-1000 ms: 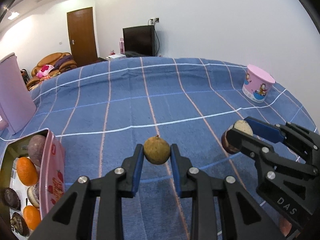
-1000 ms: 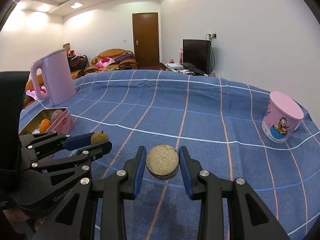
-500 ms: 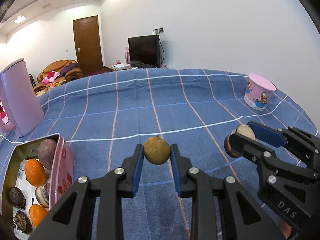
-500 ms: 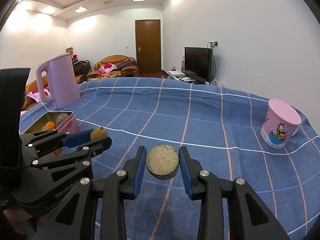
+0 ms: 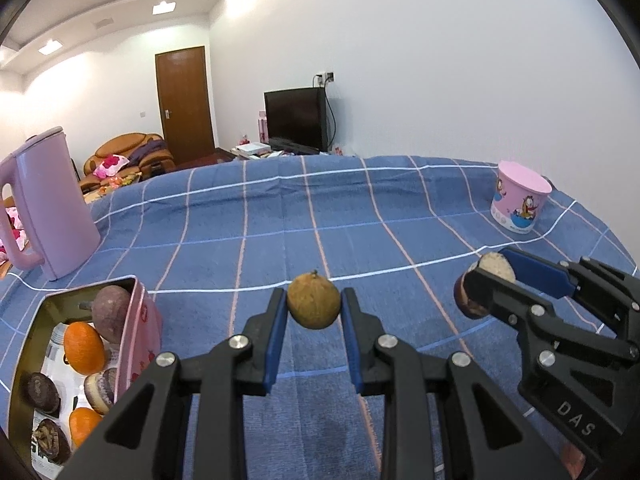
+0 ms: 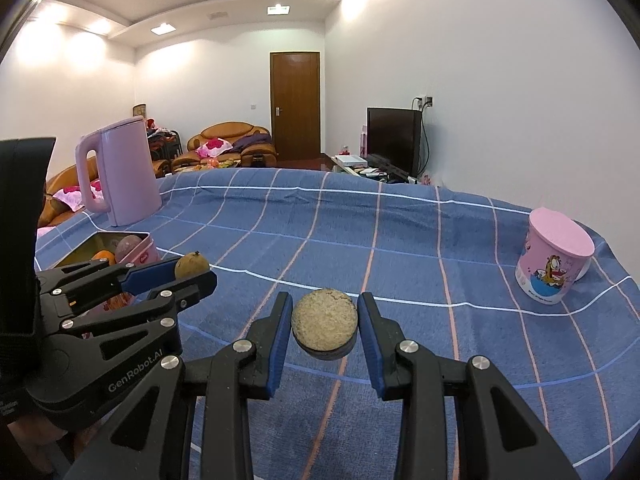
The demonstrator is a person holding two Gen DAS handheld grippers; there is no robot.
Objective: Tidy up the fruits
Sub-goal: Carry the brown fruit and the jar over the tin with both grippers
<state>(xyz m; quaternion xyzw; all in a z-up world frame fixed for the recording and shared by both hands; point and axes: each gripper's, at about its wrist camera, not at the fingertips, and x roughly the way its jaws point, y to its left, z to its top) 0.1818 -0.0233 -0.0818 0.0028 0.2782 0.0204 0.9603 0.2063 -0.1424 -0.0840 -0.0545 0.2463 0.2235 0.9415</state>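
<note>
My left gripper (image 5: 314, 307) clamped on small round brownish-yellow fruit (image 5: 314, 301), held above blue checked cloth (image 5: 280, 216). My right gripper (image 6: 325, 326) clamped on round brown fruit with flat tan cut face (image 6: 324, 325). Open pink metal tin (image 5: 138, 332) with oranges (image 5: 83, 348) sits left, near pink kettle (image 5: 52, 204).

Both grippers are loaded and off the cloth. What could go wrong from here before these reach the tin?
1. The round fruit is pinched only at its sides by the left gripper; it may roll out.
2. The halved fruit in the right gripper could slip likewise.
3. The tin already looks crowded; a drop could bounce out.
</note>
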